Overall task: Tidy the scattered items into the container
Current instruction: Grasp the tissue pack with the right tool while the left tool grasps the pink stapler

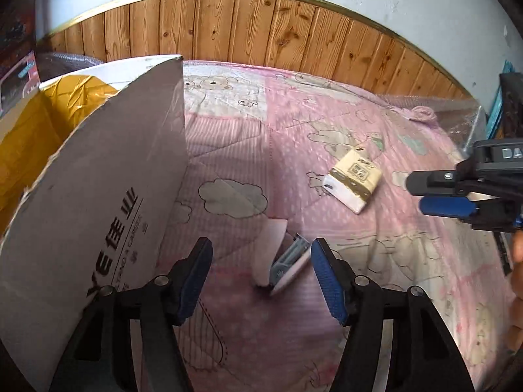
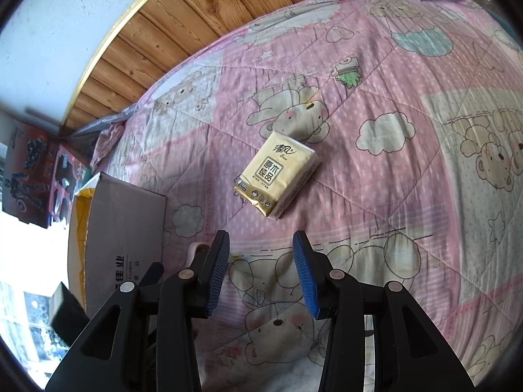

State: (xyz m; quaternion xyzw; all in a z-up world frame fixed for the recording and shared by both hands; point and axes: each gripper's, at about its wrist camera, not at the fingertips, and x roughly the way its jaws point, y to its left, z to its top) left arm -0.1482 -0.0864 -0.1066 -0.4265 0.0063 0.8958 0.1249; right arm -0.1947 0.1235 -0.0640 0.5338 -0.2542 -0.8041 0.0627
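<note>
A cream and gold tissue pack [image 2: 276,178] lies on the pink quilt, just ahead of my right gripper [image 2: 261,256], which stands open and empty. That same tissue pack [image 1: 354,179] shows in the left wrist view at the right. My left gripper [image 1: 261,266] is open above a small white and teal object [image 1: 281,261] lying on the quilt between the fingers. The cardboard box [image 1: 98,196] with a yellow bag lining [image 1: 39,124] stands close on the left. The right gripper [image 1: 438,192] enters that view from the right edge. The box [image 2: 121,225] also appears left of my right gripper.
The pink cartoon quilt [image 2: 408,170] covers the whole bed. A wood-panel wall [image 1: 261,29] runs behind it. Printed cartons [image 2: 36,176] are stacked beyond the box. A hand [image 1: 516,277] shows at the right edge of the left wrist view.
</note>
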